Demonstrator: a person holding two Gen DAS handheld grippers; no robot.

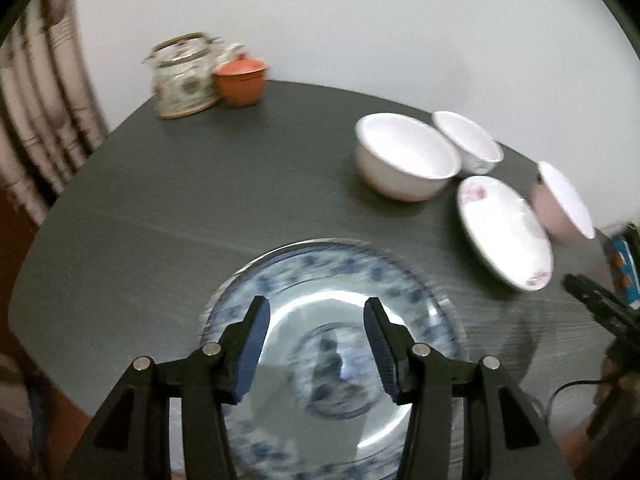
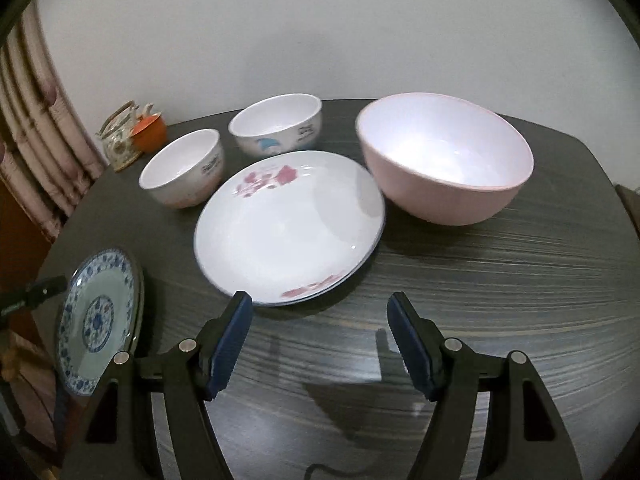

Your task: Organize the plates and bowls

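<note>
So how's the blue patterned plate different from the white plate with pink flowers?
The blue patterned plate has blue ornament around its rim and centre; the white plate with pink flowers is mostly plain. The blue one sits at the table's near-left edge, the white one mid-table among the bowls. Both are round and empty.

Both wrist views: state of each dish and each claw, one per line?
Blue-patterned plate: flat on table, under left claw, not gripped.
Pink-flower plate: flat on table, empty.
Pink bowl: upright, empty.
Two small white bowls: upright, empty, unstacked.
Teapot: lid on, at back.
Left claw: open, holding nothing.
Right claw: open, holding nothing.
</note>
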